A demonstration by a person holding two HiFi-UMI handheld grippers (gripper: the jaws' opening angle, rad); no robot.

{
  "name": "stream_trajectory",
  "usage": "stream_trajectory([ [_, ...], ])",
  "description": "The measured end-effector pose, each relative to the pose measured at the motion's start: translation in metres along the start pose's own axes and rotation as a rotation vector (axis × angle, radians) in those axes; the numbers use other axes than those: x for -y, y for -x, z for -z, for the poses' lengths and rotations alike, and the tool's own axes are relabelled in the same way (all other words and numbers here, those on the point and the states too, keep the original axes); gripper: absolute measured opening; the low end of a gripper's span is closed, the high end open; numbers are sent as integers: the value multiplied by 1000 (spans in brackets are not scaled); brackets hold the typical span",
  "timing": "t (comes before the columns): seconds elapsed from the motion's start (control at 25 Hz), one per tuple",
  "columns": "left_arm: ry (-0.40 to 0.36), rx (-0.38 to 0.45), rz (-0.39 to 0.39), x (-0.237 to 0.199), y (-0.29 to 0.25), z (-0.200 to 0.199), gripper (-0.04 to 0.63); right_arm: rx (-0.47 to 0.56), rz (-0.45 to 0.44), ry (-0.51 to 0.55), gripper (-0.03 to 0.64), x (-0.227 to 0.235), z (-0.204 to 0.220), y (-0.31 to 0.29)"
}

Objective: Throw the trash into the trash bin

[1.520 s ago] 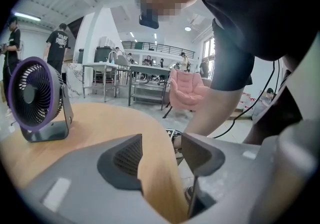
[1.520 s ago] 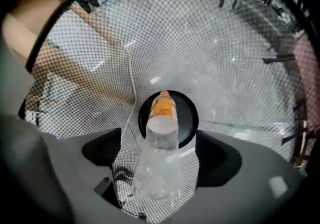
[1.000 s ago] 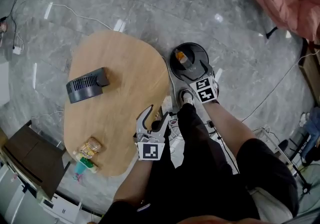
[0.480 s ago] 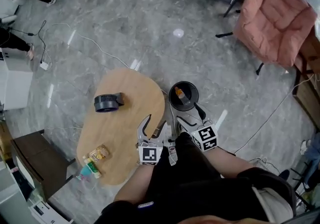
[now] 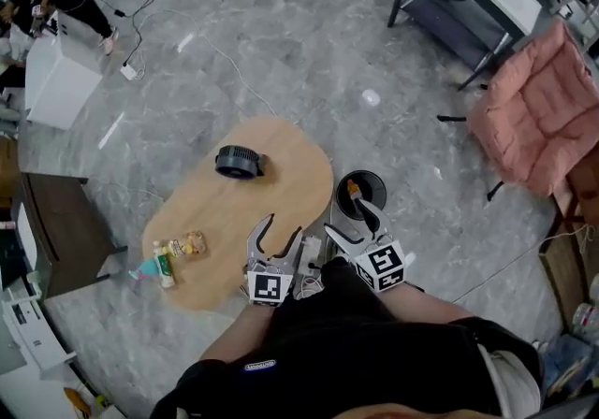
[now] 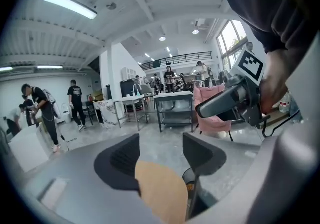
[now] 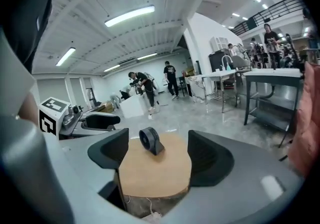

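- Now the left gripper hangs over the near edge of the wooden table, its jaws apart with nothing between them.
- The right gripper is just off the table's right edge. Its jaws have just been closing, yet they stand apart and empty.
- The black trash bin stands just beside the table's right edge, with an orange item inside.
- A snack packet and a small bottle lie at the table's left end.
- A round black fan sits at the table's far end.
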State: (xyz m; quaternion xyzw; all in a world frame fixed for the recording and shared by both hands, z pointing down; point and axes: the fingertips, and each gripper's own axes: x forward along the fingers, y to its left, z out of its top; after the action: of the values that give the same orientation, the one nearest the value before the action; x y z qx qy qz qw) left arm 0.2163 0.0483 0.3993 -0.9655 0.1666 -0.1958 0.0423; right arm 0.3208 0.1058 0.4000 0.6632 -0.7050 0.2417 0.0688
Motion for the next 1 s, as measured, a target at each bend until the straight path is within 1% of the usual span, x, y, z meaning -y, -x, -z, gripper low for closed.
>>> stream_trajectory([
  [0.08,49,0,-51,-14,17,6,282,0,-61,48,397,-22,-7,-15],
  [0.12,57,-5,-84,-22,27,10,282,-6,-94,65,397,-34,-9,-23],
  [0.2,44,-12,-141,-41,51,24,285,-14,-145,86,397,-64,-8,-40],
  [0.36,69,11,-228,-91,105,57,287,-21,-196,138,397,-135,1,-79],
  [0.52,79,18,-296,-133,156,88,287,-18,-230,177,397,-199,6,-118],
  [0.76,139,-10,-380,-171,223,143,287,-30,-295,209,399,-280,20,-159],
  [0.88,173,-28,-431,-191,258,171,287,-47,-346,238,399,-318,35,-175],
  [1.0,190,-65,-477,-208,286,207,287,-61,-427,259,402,-353,52,-192],
])
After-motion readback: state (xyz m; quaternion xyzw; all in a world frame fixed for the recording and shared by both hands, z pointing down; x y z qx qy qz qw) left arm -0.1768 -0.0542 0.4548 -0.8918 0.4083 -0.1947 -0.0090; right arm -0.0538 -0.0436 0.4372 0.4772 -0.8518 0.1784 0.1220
